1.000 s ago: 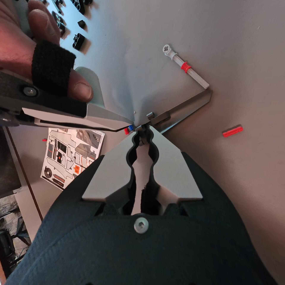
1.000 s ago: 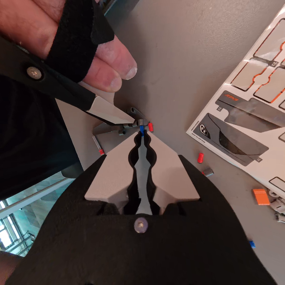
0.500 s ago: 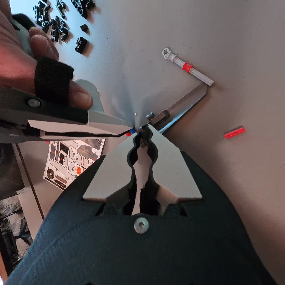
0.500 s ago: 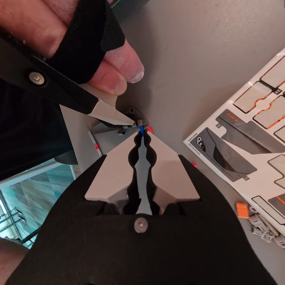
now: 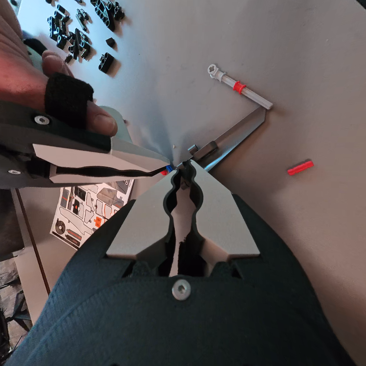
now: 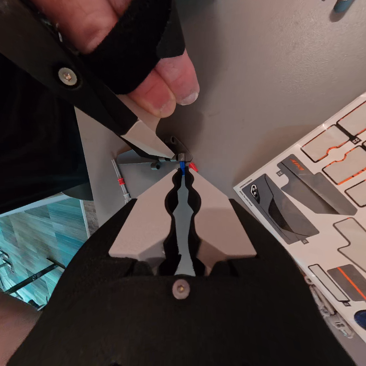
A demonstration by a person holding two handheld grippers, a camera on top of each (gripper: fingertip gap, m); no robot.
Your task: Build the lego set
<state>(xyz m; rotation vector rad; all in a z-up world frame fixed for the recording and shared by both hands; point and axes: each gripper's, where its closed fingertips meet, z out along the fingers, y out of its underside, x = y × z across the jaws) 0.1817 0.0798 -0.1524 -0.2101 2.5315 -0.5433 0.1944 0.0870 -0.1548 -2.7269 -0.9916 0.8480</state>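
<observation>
Left wrist view shows the grey table (image 5: pixel 257 39) filling the frame, with the left gripper (image 5: pixel 185 168) at centre, its jaws closed on a dark grey lego assembly (image 5: pixel 204 148) at their tips. A flat grey panel (image 5: pixel 237 130) of that assembly extends toward the upper right. The right gripper (image 5: pixel 166 170) enters from the left edge, held by a hand (image 5: pixel 39 75) in a black strap, and its tips meet the left gripper's tips at frame centre. A sticker sheet (image 5: pixel 89 210) lies at lower left. A pile of black lego pieces (image 5: pixel 79 35) sits at upper left. A light grey axle with a red bush (image 5: pixel 239 87) lies at upper right, just beside the panel's far corner. A red pin (image 5: pixel 300 168) lies alone at right.

Right wrist view shows the right gripper (image 6: pixel 183 171) with jaws clamped on a blue pin (image 6: pixel 182 168), whose far end meets the dark grey lego assembly (image 6: pixel 182 150). The left gripper (image 6: pixel 170 156) grips that assembly from the upper left. A small red piece (image 6: pixel 193 167) sits just right of the blue pin.
</observation>
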